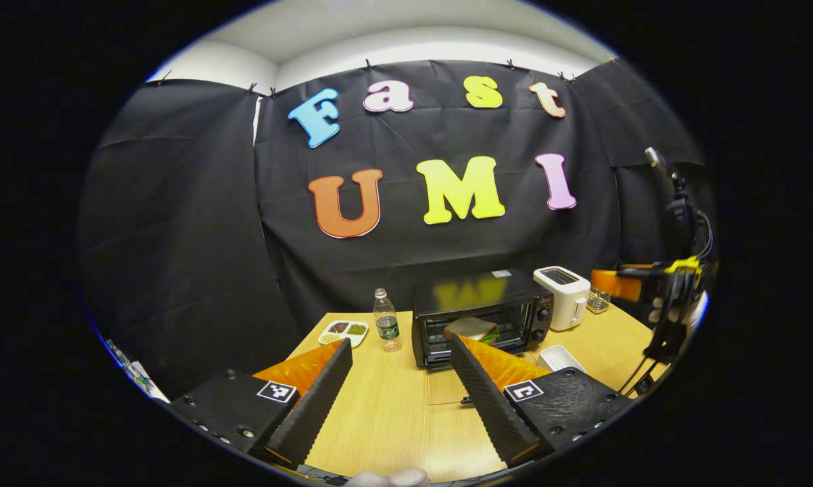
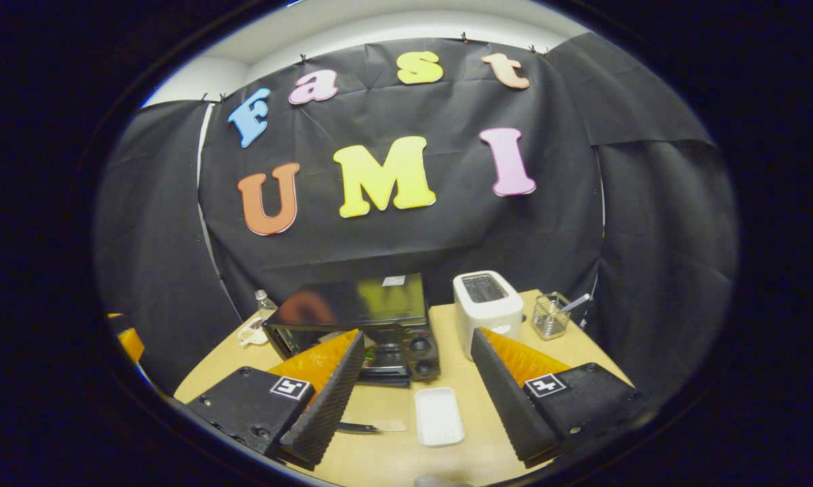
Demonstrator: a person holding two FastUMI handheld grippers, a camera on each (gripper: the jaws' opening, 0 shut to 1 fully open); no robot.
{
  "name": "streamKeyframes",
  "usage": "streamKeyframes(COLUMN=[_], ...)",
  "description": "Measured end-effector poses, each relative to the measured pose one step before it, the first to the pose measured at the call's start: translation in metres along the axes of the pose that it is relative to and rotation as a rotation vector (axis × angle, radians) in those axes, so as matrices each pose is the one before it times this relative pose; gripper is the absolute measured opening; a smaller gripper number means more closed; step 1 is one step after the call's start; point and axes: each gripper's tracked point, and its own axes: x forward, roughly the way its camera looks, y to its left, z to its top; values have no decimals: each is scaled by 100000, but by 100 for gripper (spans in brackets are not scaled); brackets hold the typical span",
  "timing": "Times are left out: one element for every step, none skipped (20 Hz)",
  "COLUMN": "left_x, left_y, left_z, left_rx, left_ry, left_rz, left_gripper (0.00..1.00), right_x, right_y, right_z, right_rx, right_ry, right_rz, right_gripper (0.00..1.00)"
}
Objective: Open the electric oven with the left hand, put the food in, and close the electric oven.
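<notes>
The black electric oven stands at the back of the wooden table. Its glass door lies folded down flat on the tabletop. A slice of bread with something green rests on the rack inside. My left gripper is open and empty, held back from the oven above the table. In the right gripper view the oven is seen from above, and the door's dark handle is near me. My right gripper is open and empty, above a white tray.
A white toaster stands right of the oven, with a glass cup holding a spoon beyond it. A water bottle and a divided plate of beans sit to the oven's left. A person's hand holds the right gripper.
</notes>
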Motion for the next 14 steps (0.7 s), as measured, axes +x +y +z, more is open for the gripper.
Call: streamKeyframes(left_x=[371, 338, 620, 564, 477, 646, 581, 583, 657, 789, 804, 744, 737, 746], left_y=[-629, -662, -749, -755, -804, -1051, -1170, -918, -713, -230, -771, -814, -943, -614], left_z=[-951, -840, -665, -1046, -1226, -1214, -1224, -1154, -1150, -1226, -1161, -1050, -1007, -1171], left_rx=[-163, -343, 209, 340, -90, -751, -761, -945, 18, -629, -647, -1018, -971, -204], left_ry=[1953, 597, 504, 1800, 1522, 3028, 1797, 2415, 1828, 1315, 2354, 1353, 1396, 3191], left_rz=[-512, -301, -62, 17, -518, -842, -1281, -819, -534, -1098, -495, -1331, -1032, -887], left_gripper=[92, 96, 96, 96, 96, 96, 96, 96, 96, 96, 96, 96, 96, 96], right_x=[-1018, -868, -741, -650, -448, -494, -479, -364, -363, -289, -274, -259, 1, -52], right_y=[-1284, -1370, -1037, -788, -755, -461, -131, -366, -325, -170, -146, -371, -369, -170], right_z=[756, 858, 739, 684, 250, 300, 155, 153, 182, 139, -66, 38, -90, -70], right_rx=[-2253, -2417, -1440, -2229, -1583, -199, -106, -226, 193, 101, -537, -871, -898, -175], right_ry=[-1003, -1132, -1426, -536, 178, 342, 431, 454, 441, 566, 941, 852, 507, 562], right_rz=[-959, -1571, -325, -268, -418, 337, 1111, -51, 361, 548, 390, -298, -114, -205], right_gripper=[100, 100, 100, 100, 100, 89, 89, 100, 100, 100, 100, 90, 100, 100])
